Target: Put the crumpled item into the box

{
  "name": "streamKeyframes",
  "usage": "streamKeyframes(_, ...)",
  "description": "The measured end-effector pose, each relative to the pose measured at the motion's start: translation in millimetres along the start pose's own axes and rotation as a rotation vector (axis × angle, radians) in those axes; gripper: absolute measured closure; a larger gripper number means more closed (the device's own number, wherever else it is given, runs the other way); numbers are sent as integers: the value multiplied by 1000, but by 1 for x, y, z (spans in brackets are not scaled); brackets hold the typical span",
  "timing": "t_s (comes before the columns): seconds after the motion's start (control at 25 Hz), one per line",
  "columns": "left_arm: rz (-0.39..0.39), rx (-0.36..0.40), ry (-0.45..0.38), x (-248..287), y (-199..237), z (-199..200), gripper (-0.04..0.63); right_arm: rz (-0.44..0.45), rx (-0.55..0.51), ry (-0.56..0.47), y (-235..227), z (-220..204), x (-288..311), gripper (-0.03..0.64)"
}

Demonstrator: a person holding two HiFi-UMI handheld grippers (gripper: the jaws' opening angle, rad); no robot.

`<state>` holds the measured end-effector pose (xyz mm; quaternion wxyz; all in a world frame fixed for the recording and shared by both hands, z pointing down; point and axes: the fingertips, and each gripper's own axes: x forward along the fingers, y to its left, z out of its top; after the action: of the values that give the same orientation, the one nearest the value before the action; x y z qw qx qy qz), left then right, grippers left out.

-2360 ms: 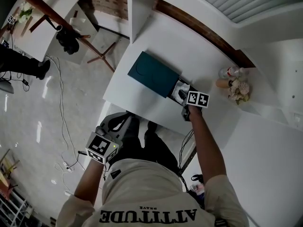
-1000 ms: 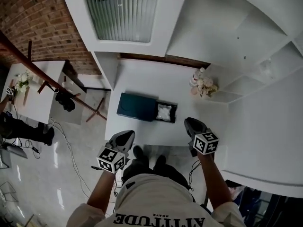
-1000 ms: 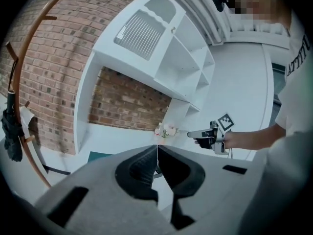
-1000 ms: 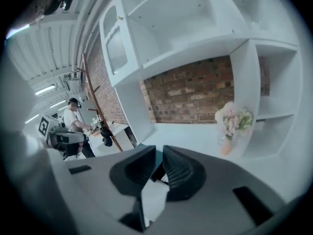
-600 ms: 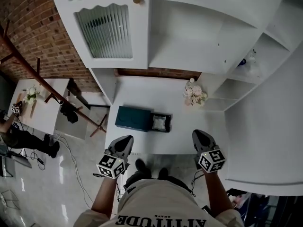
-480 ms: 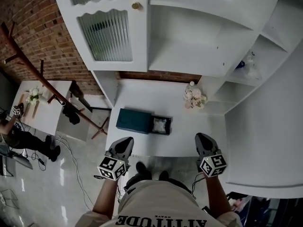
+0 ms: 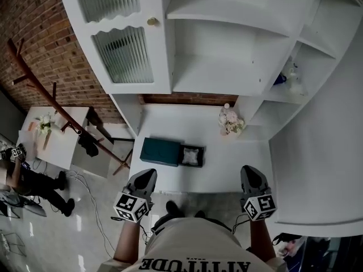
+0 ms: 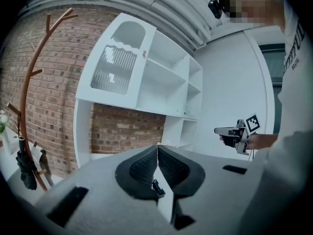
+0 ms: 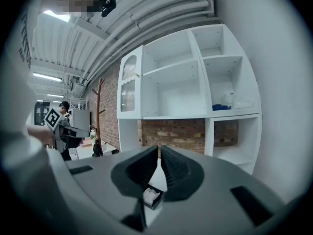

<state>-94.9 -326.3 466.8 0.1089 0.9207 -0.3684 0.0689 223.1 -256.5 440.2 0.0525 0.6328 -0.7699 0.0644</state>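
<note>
A white crumpled item (image 7: pixel 192 156) lies inside a small open black box (image 7: pixel 192 148) on the white table (image 7: pixel 232 163). A dark teal lid (image 7: pixel 160 152) lies against the box's left side. Both grippers are held back from the table's near edge, above the floor. My left gripper (image 7: pixel 148 173) is shut with nothing in it, its jaws meeting in the left gripper view (image 8: pixel 157 148). My right gripper (image 7: pixel 248 169) is also shut and empty (image 9: pixel 159 149). Low between its jaws, the box with the white item (image 9: pixel 150 196) shows.
A small bunch of flowers (image 7: pixel 229 120) stands at the table's far right. White shelves (image 7: pixel 227 44) and a ribbed glass cabinet door (image 7: pixel 122 52) rise behind. A wooden coat rack (image 7: pixel 62 115) and a person (image 7: pixel 34 180) are at the left.
The right gripper has drawn back from the box, leaving the crumpled item inside. Both grippers have pulled away from the table's near edge, and the head view has tilted up to the shelves.
</note>
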Motion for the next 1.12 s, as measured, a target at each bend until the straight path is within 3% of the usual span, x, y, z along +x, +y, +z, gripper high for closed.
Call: streamKeyframes(1.12,9,-2,6,5,1,5,568,34,-10,-20,0,8,9,583)
